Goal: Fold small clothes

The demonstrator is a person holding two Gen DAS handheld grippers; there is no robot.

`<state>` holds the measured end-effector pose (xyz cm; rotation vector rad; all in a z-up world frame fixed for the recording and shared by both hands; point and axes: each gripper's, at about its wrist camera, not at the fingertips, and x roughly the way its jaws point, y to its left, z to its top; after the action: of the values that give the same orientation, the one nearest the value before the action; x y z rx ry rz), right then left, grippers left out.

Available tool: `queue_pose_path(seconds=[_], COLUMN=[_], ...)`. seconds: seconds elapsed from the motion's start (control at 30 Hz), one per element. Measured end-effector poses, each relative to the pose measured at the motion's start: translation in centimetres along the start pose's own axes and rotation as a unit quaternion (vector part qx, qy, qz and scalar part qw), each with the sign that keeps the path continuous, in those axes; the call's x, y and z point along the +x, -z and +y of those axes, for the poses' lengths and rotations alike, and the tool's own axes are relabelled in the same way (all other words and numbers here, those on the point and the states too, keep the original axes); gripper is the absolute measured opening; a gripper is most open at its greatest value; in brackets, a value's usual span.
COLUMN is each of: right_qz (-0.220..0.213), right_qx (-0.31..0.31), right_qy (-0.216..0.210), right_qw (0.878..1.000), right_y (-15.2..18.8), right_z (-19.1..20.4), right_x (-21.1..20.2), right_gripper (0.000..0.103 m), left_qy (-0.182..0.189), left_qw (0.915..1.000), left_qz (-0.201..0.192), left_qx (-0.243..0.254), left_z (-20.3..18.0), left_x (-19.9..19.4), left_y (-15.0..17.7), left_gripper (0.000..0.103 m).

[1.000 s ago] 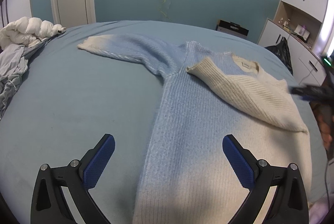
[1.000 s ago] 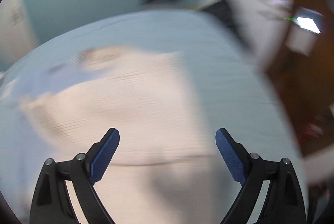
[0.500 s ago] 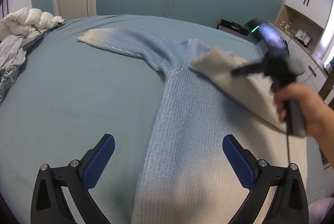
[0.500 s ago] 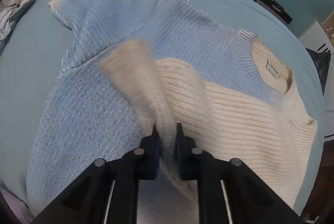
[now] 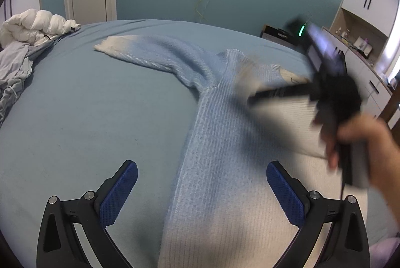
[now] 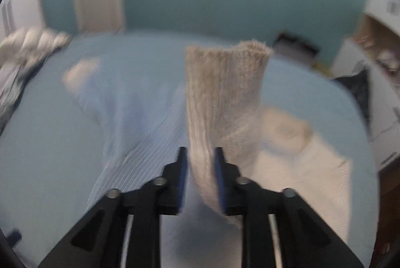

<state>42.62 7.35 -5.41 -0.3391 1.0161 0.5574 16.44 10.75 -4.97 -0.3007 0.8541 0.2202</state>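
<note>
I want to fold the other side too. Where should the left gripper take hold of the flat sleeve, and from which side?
Probably the cream cuff of the outstretched sleeve. It is the free end, lying flat on the bed and pointing away from the sweater's body. The open left gripper could approach from the outer, far-left side and pinch across the cuff edge.

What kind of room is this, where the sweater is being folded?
Most likely a bedroom. The sweater lies on a wide bed with a blue sheet, a white quilt is bunched at its far corner, and white cupboards stand along the wall.
</note>
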Motion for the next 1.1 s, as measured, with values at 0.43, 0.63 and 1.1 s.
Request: queue_pose_path(seconds=[0.43,0.63,1.1], right_qz=[0.001,0.102,0.061], right_qx=[0.194,0.292,0.446], right_qy=[0.118,0.175,0.163], right_qw=[0.974,0.935,0.878], right_y=[5.0,9.1,15.7], right_z=[-16.0,-28.7,-42.0], right_x=[-0.7,4.5,3.7], right_gripper=[0.082,0.082,0.100], left_qy=[0.002,-0.002,-0.013], left_qw=[1.0000,0.9999,0.9993], left_qz=[0.005,0.014,0.032], left_qx=[-0.003,0.000,0.012], left_z=[0.0,0.0,-0.8], left_x=[0.3,1.0,2.5], left_y=[-0.1,0.1,0.6], left_gripper=[0.103,0.103,0.103])
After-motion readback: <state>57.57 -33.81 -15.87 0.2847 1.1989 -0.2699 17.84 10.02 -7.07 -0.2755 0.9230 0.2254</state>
